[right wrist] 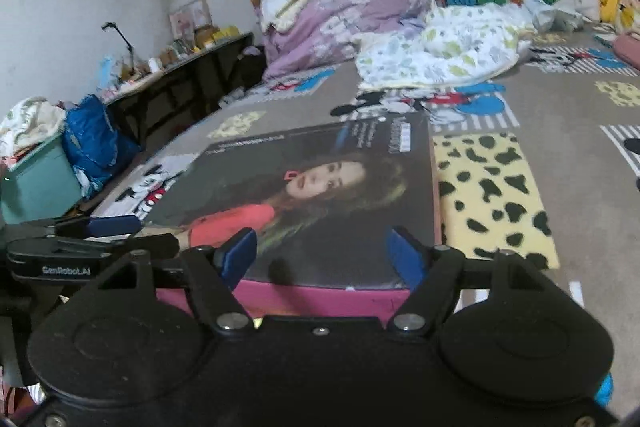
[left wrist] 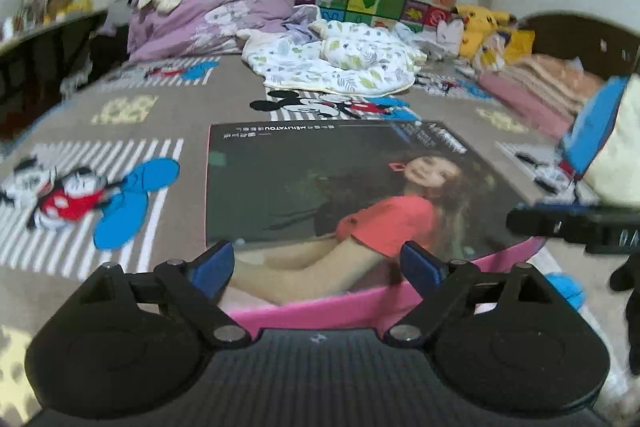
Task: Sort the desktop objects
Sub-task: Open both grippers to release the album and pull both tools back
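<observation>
A flat pink box with a dark photo lid of a girl in a red top lies on the Mickey-print bed cover; it also shows in the right wrist view. My left gripper is open, its blue fingertips over the box's near edge, one on each side of the picture. My right gripper is open too, low over the box's near pink edge. The left gripper's fingers show at the box's left corner in the right wrist view. Neither gripper holds anything.
A leaf-print blanket and a purple duvet pile lie at the far side. Yellow plush toys and folded pink blankets are at right. A cluttered dark side table and a teal bin stand left of the bed.
</observation>
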Available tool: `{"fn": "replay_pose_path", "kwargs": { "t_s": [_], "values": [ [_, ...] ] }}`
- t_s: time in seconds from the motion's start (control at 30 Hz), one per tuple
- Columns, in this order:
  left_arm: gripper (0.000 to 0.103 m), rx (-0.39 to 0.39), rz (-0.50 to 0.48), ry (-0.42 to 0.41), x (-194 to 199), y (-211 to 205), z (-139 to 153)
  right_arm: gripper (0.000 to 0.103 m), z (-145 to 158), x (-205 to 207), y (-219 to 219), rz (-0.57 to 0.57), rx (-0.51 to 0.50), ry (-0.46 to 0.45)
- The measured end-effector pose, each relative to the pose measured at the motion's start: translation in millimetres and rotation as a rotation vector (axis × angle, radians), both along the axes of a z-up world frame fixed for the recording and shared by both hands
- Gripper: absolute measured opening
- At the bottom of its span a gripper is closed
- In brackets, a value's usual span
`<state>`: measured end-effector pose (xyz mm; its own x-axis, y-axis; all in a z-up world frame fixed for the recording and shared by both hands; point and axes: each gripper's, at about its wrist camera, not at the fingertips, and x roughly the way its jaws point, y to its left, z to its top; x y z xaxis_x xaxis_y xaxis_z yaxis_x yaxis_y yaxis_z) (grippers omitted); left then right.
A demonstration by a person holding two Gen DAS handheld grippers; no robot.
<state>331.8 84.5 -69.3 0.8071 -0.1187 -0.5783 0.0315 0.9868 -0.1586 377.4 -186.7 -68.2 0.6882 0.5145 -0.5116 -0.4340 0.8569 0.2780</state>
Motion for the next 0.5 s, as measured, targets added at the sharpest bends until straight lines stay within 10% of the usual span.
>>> {"fn": "replay_pose_path", "kwargs": {
  "t_s": [0.5],
  "values": [
    [0.09, 0.148, 0.151, -0.032, -94.8, -11.3, 34.9, 0.093, 41.2, -87.6, 5.1, -0.132, -0.067, -0.018]
  ]
}}
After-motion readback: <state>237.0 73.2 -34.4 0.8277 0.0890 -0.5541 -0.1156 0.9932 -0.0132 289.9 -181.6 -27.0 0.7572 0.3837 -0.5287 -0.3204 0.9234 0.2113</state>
